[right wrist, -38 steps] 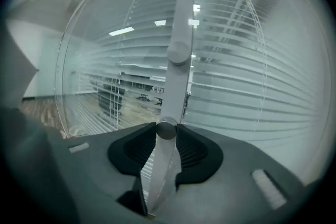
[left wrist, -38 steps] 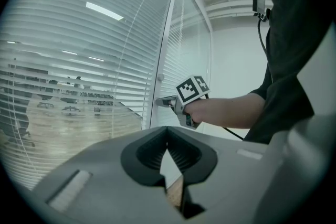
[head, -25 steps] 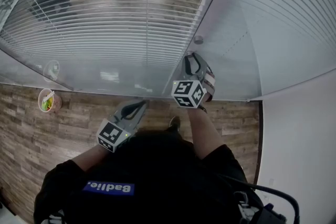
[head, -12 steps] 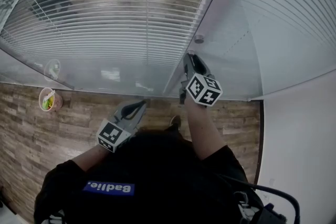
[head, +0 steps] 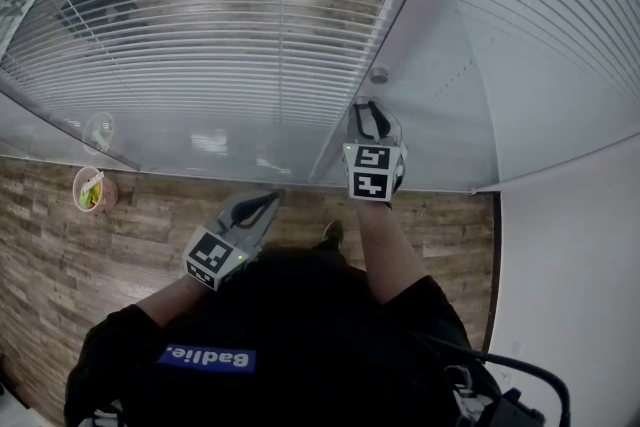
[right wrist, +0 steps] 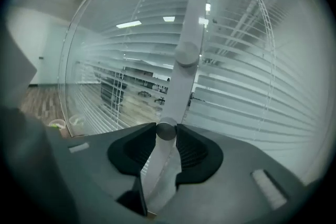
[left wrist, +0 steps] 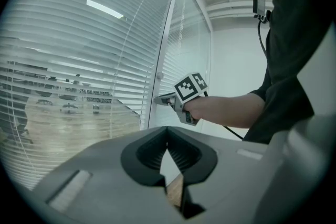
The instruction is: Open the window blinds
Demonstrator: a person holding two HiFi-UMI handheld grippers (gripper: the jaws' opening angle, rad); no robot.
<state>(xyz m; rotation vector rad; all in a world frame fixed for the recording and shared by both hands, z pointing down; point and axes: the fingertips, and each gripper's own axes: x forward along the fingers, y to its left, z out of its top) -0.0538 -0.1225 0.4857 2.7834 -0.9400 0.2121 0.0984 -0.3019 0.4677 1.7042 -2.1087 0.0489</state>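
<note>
Wood-plank flooring [head: 150, 215] is running along the foot of a glass partition [head: 440, 125], and I am watching it from above through the head camera. Behind the glass, the window blinds [head: 200, 65] are hanging as thin, pale, horizontal slats. Through the left panel I am seeing gaps between the slats and a blurred office beyond. The right panel is reading as nearly solid white bands.

Between the two panels a flat white frame post [right wrist: 181, 86] is standing upright, carrying two small round grey knobs. The lower knob [right wrist: 166, 131] is sitting between the jaws of the right gripper [head: 368, 112], and the ribbed black pads are pressing on it from both sides. Those jaws have just been closing. The upper knob [right wrist: 187, 53] is sitting free higher on the post.

The left gripper [left wrist: 167, 129] is hovering lower and to the left, apart from the post, with its jaw tips meeting and nothing between them.

A small cup [head: 90, 192] is standing on the floor by the partition, holding something green that I am unable to identify. Glare is washing out the glass near its base.
</note>
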